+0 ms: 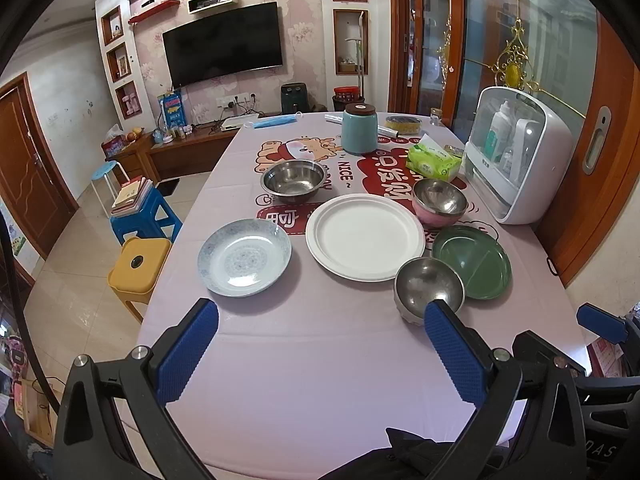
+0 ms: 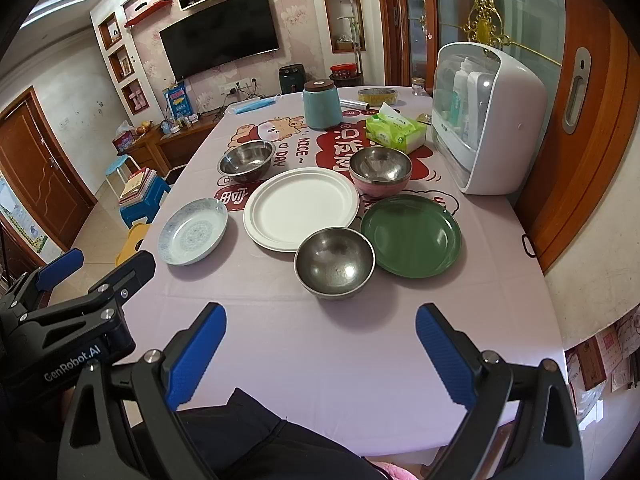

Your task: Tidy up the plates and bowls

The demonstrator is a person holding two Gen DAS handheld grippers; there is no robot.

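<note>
Evidently nothing has been sorted yet: three plates and three bowls lie singly on the pink-clothed table (image 2: 280, 344), none stacked. At frame centre sits the white plate (image 2: 301, 208), the patterned plate (image 2: 193, 231) to its left, the green plate (image 2: 411, 235) to its right. One steel bowl (image 2: 335, 261) stands nearest, another (image 2: 246, 160) behind, and the pink-sided bowl (image 2: 380, 171) upper right. The left gripper (image 1: 320, 356) and right gripper (image 2: 320, 356) hover low in frame, jaws spread wide, holding nothing.
</note>
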